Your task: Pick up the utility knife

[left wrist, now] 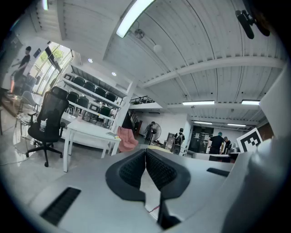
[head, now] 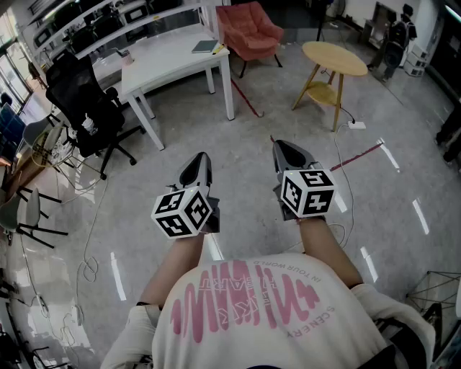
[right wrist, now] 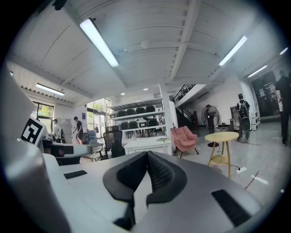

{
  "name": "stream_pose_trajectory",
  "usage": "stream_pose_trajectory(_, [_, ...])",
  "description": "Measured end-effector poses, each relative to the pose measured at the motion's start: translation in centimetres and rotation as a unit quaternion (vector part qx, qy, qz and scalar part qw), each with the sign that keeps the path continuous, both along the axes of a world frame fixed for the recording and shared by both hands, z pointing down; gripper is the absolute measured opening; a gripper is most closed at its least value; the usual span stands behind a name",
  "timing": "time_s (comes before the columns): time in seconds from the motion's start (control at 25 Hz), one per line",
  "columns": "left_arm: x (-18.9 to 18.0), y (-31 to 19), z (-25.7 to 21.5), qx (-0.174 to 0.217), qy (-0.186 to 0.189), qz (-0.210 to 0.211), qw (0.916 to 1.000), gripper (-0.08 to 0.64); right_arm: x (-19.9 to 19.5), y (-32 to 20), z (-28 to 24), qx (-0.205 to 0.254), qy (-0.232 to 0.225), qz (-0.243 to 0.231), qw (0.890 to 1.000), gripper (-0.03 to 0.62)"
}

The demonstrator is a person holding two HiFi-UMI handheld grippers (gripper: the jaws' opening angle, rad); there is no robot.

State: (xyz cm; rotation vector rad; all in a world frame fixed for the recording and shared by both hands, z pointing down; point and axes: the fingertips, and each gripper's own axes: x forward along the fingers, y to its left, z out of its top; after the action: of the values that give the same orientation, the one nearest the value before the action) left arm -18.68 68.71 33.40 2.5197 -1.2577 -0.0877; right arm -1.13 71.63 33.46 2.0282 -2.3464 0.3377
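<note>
Surface and room: the floor (head: 288, 122) is polished grey concrete in an open workshop with strip lights overhead. A white table (head: 166, 58) stands at the upper left with a book (head: 205, 47) on its near corner. A black office chair (head: 86, 101) stands left of it and a shelf rack (head: 86, 21) runs behind. A pink armchair (head: 248, 29) stands beyond the table's right end. A round wooden side table (head: 333, 58) with a lower shelf stands to the right, with a white power strip (head: 356, 125) on the floor at its foot. A red strip (head: 358, 155) and loose cables (head: 90, 238) lie on the floor. People (head: 396, 36) stand at the far right.

Containers: a small pinkish cup-like item (head: 128, 58) sits on the white table; its contents cannot be made out.

Tools: the left gripper (head: 198, 162) and the right gripper (head: 284, 148) are held side by side over bare floor, roughly level and apart from each other. In the left gripper view the ribbed pads (left wrist: 136, 170) meet at the tips with nothing between them. The right gripper view shows the same, its pads (right wrist: 159, 170) pressed together and empty.

Task item: the utility knife appears in none of the three views, so its position relative to either gripper cannot be stated.
</note>
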Motion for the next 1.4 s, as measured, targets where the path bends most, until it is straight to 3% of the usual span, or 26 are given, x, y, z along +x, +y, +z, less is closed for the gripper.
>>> stream_pose_trajectory(0.52, [2.3,0.3,0.5,0.005,0.017,0.01,0.9998,0.025,1.1,0.5,1.8,-0.012,0.014,-0.01,1.0,0.014])
stream_pose_trajectory(0.8, [2.4,-0.9,1.8,-0.018,0.019,0.006,0.9996,0.025,3.0,-0.4,2.7,-0.028,-0.028,0.003,0.999,0.015])
stream_pose_trajectory(1.12, [3.0,-5.4,3.3,-0.02,0.025,0.009,0.9994,0.025,3.8,-4.8,4.5,-0.041,-0.019,-0.003,0.999,0.015])
stream_pose_trajectory(1.4, [3.1,-12.7,3.9,-0.025,0.034,0.013,0.999,0.025,4.8,-11.3,5.7,-0.051,-0.014,0.014,0.999,0.015])
